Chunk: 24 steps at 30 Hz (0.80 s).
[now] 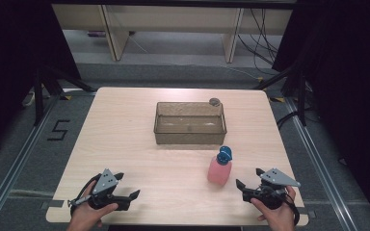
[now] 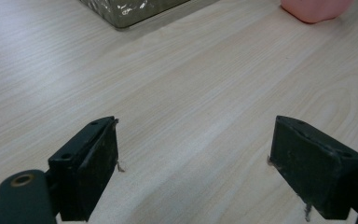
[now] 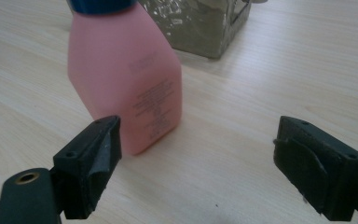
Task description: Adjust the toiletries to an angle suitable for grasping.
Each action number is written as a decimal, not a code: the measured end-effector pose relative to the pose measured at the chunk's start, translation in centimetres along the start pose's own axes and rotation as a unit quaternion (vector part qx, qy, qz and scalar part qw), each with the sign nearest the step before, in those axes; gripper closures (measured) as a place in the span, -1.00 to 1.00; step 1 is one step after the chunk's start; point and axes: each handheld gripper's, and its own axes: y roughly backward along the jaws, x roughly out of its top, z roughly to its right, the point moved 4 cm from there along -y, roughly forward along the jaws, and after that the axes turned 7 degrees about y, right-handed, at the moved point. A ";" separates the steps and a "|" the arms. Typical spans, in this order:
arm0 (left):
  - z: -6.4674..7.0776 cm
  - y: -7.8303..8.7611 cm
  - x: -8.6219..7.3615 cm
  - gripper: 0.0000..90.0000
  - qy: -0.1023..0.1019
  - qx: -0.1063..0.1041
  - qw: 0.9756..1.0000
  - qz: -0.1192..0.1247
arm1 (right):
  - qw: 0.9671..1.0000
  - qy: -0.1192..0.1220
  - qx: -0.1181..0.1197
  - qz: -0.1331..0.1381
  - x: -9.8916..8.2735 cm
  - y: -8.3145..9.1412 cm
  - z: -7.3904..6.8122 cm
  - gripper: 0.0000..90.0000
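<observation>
Pale wood table (image 1: 125, 139): clear bin (image 1: 190, 123), pink bottle (image 1: 219, 167) (blue cap). Left gripper (image 1: 127, 196), right gripper (image 1: 249, 178) spread wide, holding nothing.

A black numeral "5" (image 1: 58, 130) is marked on the grey floor (image 1: 43, 159) to the left of the table. The pink bottle (image 3: 126, 79) carries several lines of small dark print (image 3: 154, 100) on its side, seen in the right gripper view, but the letters are too small and blurred to make out. No other text, brand or sign can be read.
</observation>
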 end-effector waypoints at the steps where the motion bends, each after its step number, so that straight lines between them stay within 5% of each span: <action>1: 0.0 0.0 0.0 -0.67 0.000 -0.001 1.000 0.000 | 1.000 -0.004 0.004 -0.001 0.1 0.1 -0.1 -0.64; 18: 0.0 0.0 0.0 -0.67 0.001 -0.001 1.000 0.000 | 0.999 0.003 0.006 0.042 0.9 0.3 -0.3 -0.64; 20: -0.2 0.1 -0.1 -0.67 -0.013 0.004 1.000 -0.012 | 0.999 0.000 0.008 0.042 0.9 0.3 -0.3 -0.64; 24: 0.1 0.0 -0.1 -0.67 0.007 0.001 1.000 0.000 | 0.999 -0.002 0.013 0.051 1.1 0.5 -0.3 -0.64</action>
